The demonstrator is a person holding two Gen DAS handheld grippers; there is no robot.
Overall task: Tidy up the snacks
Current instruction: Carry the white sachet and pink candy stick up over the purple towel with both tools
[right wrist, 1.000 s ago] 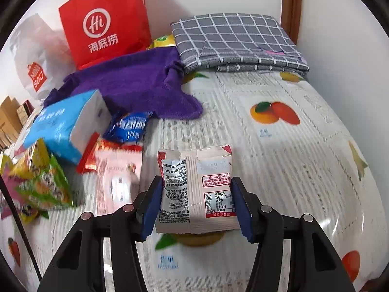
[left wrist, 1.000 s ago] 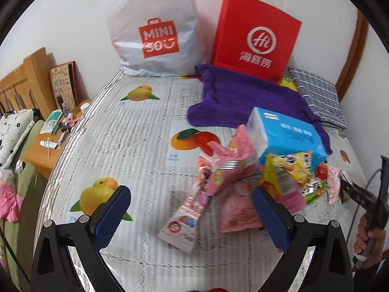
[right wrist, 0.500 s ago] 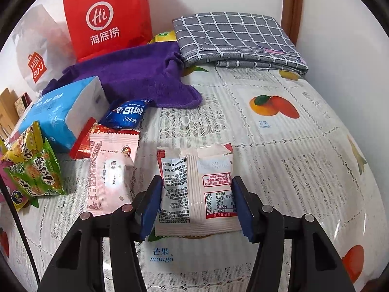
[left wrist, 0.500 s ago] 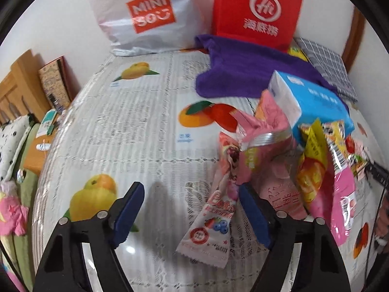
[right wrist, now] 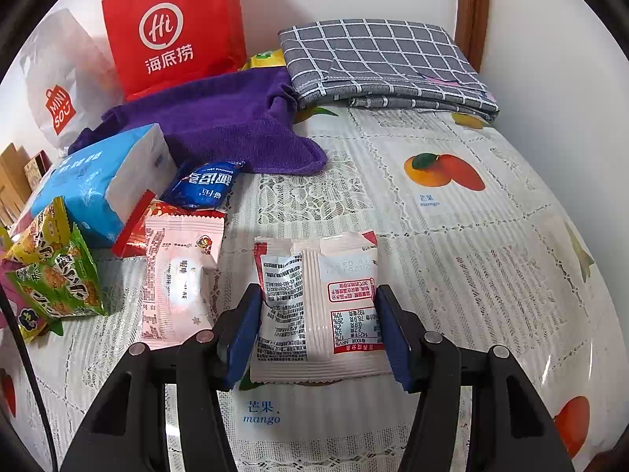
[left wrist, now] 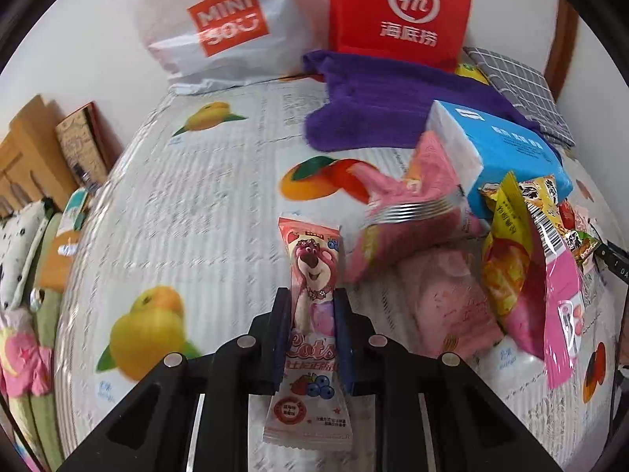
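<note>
Snack packets sit clamped inside each gripper: bear wrapper [left wrist: 313, 295] left, white packet [right wrist: 317, 306] right.

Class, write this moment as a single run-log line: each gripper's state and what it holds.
left gripper: shut on pink bear snack packet | right gripper: shut on white snack packet | surface: fruit-print tablecloth

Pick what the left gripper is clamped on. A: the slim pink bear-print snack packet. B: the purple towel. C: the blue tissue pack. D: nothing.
A: in the left wrist view the left gripper has both pads pressed against the slim pink bear-print snack packet.
</note>
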